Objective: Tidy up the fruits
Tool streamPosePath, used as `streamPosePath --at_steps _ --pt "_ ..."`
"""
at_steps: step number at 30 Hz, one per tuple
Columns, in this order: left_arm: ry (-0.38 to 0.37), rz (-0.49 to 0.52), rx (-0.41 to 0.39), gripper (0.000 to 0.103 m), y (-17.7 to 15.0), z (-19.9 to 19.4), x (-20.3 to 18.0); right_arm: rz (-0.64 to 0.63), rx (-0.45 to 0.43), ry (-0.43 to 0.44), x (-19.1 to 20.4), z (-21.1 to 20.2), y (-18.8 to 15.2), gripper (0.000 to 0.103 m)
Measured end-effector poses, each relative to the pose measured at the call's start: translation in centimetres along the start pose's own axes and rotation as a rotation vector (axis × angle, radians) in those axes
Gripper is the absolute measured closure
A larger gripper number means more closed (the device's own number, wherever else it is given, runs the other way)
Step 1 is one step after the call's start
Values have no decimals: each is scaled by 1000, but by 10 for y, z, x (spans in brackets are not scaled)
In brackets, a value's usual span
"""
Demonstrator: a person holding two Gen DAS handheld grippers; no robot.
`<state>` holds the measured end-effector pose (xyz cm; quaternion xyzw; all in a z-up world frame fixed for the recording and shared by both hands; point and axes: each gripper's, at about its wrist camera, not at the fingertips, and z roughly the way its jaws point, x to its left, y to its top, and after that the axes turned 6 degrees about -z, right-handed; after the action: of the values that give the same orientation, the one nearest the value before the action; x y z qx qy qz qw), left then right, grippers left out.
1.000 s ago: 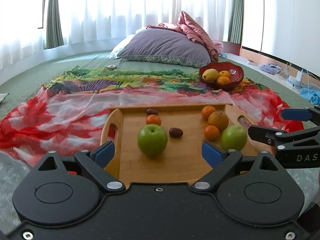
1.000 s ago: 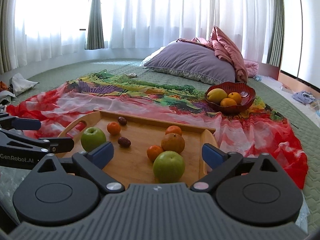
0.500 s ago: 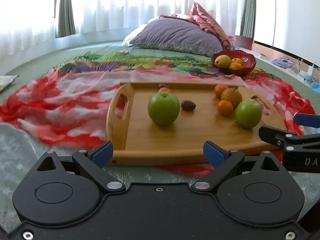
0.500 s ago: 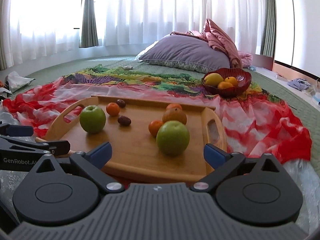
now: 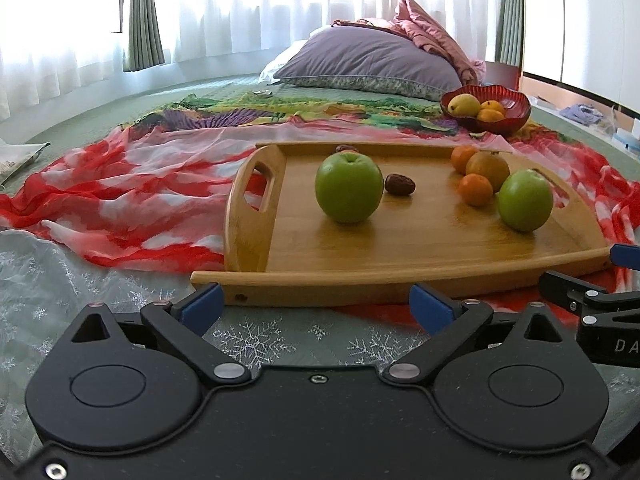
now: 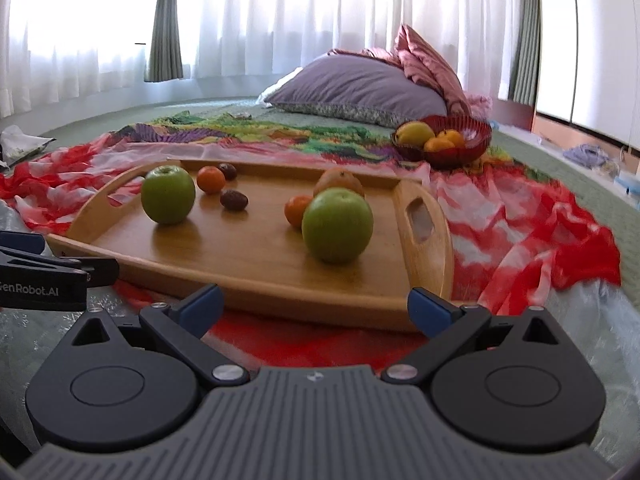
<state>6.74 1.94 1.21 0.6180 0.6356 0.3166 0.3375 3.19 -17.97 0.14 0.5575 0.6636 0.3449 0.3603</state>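
A bed covered by a red and white scarf [image 5: 120, 200] holds a wooden tray [image 5: 400, 248] of fruit. The left gripper [image 5: 316, 304] hovers just short of the tray's near rim, its blue-tipped fingers [image 5: 200, 306] spread wide and holding nothing. On the tray, from left to right: a green apple [image 5: 348, 187], a brown date [image 5: 399, 185] just beside it, a small orange [image 5: 475, 189] in front of a brownish pear [image 5: 488, 168], and a second green apple [image 5: 525, 200]. Beyond the tray's far right corner, a red bowl [image 5: 508, 118] holds yellow and orange fruit. The right gripper [image 6: 314, 304] also faces the tray, fingers [image 6: 430, 307] wide apart and empty.
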Motion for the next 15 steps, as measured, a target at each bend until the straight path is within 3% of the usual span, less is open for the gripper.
streamPosePath --at_steps 15 --pt "23 9 45 0 -11 21 -6 28 38 1 3 18 -22 0"
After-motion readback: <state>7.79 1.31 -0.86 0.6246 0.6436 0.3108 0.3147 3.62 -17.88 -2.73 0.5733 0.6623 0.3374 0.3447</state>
